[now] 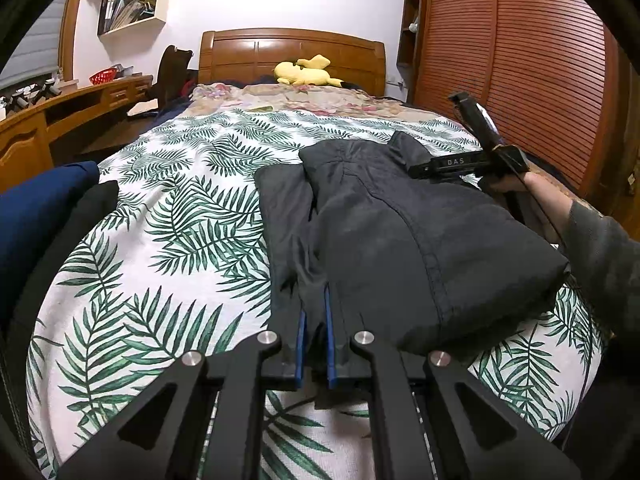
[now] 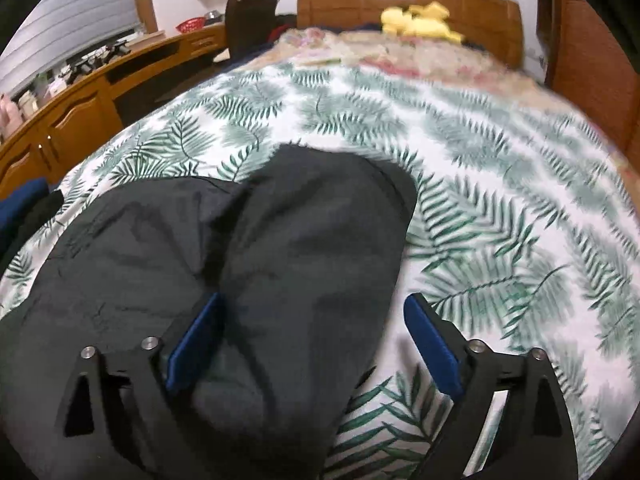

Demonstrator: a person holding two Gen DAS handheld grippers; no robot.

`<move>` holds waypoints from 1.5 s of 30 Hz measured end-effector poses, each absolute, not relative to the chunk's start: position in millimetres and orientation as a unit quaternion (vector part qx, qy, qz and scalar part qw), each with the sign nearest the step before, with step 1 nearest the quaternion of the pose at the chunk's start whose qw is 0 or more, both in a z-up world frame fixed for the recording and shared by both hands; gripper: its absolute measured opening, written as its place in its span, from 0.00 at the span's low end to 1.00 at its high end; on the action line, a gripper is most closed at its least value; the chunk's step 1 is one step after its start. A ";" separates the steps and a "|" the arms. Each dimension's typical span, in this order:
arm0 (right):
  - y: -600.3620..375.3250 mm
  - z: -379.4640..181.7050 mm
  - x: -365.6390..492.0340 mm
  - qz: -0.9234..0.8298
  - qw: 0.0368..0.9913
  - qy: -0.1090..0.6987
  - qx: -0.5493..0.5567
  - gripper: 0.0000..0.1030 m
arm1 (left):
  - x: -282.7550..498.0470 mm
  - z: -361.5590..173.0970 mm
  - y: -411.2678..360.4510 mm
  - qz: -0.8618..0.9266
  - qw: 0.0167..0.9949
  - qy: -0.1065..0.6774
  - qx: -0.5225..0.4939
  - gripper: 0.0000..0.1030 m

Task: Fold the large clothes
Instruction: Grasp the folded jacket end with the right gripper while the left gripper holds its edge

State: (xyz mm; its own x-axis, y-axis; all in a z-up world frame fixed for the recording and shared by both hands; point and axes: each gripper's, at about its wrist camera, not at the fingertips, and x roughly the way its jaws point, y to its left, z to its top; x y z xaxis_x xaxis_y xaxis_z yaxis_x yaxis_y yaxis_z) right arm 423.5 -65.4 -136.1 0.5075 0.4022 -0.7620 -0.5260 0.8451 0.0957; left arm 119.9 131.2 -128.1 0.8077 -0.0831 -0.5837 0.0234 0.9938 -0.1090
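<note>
garment: dark grey jacket, already folded into a chunky bundle, lying on the leaf-print bedspread toward the near end of the bed, right of centre in the left wrist view.

left gripper: fingers pressed together, pinching a thin bit of the jacket's near edge between the blue pads. Looks like it's the anchor here.

right gripper: fingers spread wide, straddling the right-hand part of the bundle; left pad sits against or just over the cloth, right pad hangs over bare bedspread. Nothing pinched. This view is blurry, so I can't tell if the left pad really touches.

step in hand (my guess): last tidy or next fold of the bundle, with the right side going in for a fresh grab.

how to do it well: keep the left pinch steady so the layers don't slide. Bring the right fingers down around the whole stack at its edge, not only the top layer, or the fold will peel open. Close firmly; this fabric looks slippery.

hand pose: in the left wrist view the person's right hand holds its gripper at the far right corner of the jacket, forearm and sleeve coming in from the right. Both grippers angle down at the bed.
</note>
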 end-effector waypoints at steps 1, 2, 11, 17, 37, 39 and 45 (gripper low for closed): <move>-65.7 -138.7 425.9 0.274 0.860 0.426 -0.066 0.91 | 120.1 -128.3 131.4 -0.028 0.949 0.309 -0.048 0.04; -67.0 -143.0 429.3 0.282 0.852 0.438 -0.053 0.91 | 120.1 -128.3 131.4 -0.028 0.949 0.309 -0.048 0.04; -78.7 -138.9 415.7 0.332 0.831 0.446 -0.008 0.35 | 112.0 -124.0 137.5 -0.025 0.952 0.299 -0.064 0.09; -95.6 -124.7 397.9 0.318 0.847 0.425 -0.006 0.26 | 94.8 -119.6 143.0 -0.014 0.956 0.287 -0.063 0.13; -123.1 -131.0 375.9 0.274 0.860 0.429 -0.031 0.29 | 114.3 -143.7 124.6 -0.027 0.937 0.343 -0.055 0.22; -123.2 -132.4 376.6 0.276 0.860 0.429 -0.031 0.30 | 116.2 -145.7 123.8 -0.026 0.936 0.348 -0.053 0.22; -124.4 -133.2 379.0 0.277 0.859 0.430 -0.027 0.34 | 121.5 -151.9 123.6 -0.002 0.931 0.364 -0.040 0.29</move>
